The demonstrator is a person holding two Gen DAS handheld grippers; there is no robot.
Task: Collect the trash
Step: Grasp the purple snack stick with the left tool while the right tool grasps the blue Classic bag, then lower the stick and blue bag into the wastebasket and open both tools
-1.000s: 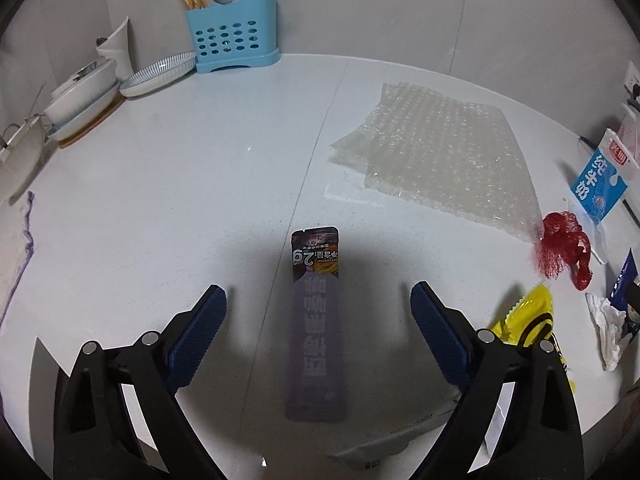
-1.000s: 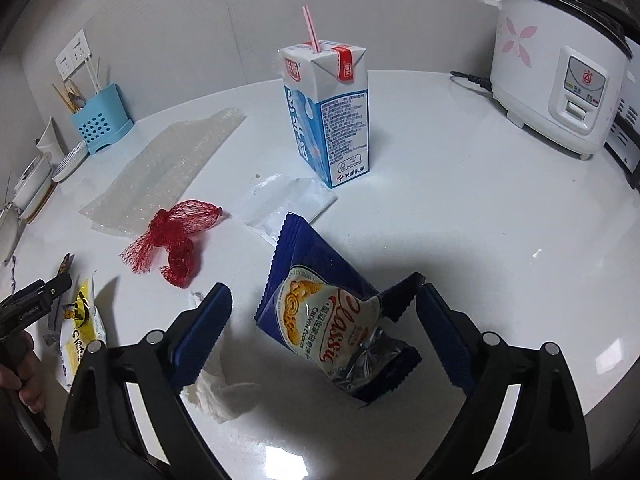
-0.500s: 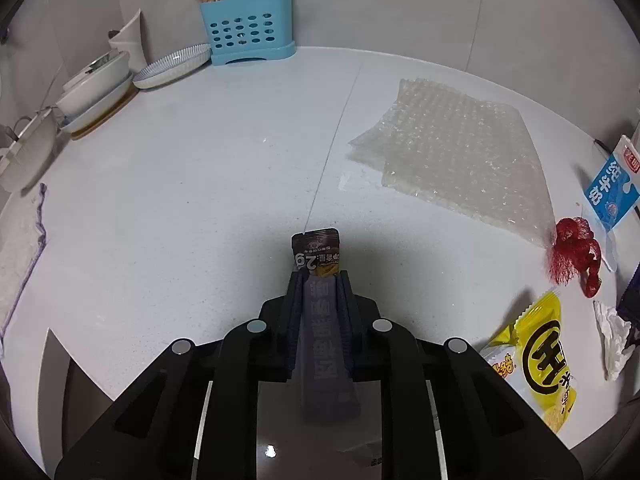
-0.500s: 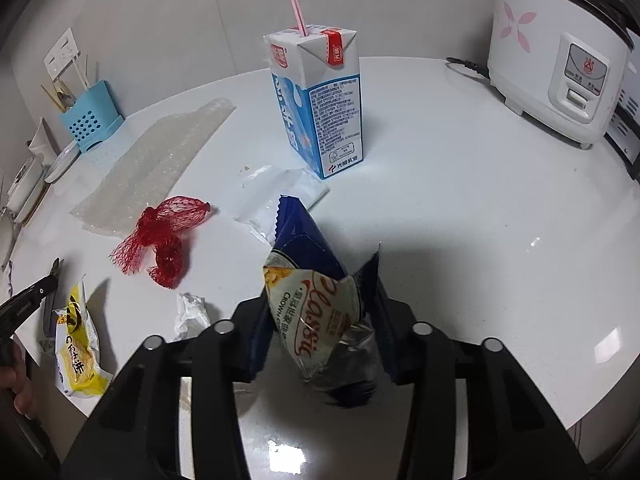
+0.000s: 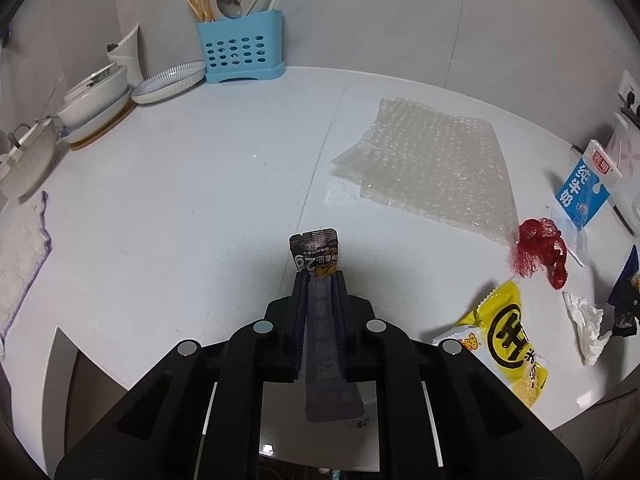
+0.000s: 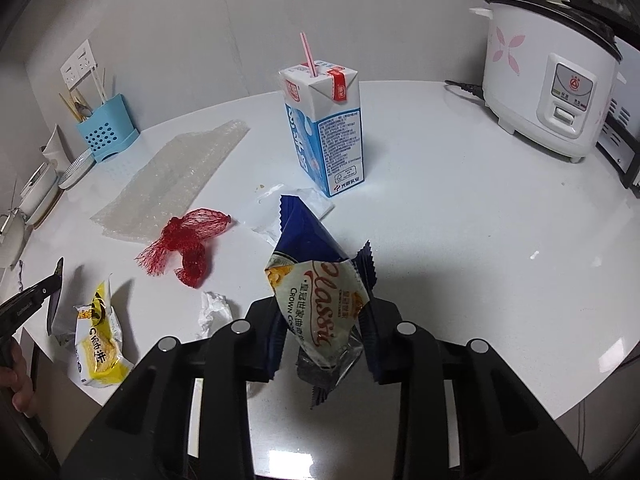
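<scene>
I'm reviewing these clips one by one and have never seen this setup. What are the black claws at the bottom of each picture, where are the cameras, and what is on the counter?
No robot here: a person holds one hand-held claw in each hand, and a wide-angle camera on each looks forward along its fingers. One picture is from the left claw, the other from the right claw.

The left claw is shut on a long dark sachet. The right claw is shut on a blue cookie wrapper.

Loose on the white counter lie a sheet of bubble wrap, a red mesh net, a yellow snack packet, a crumpled tissue and a clear plastic bag. A milk carton with a straw stands upright.

A rice cooker, a blue utensil holder and dishes stand at the edges.
</scene>
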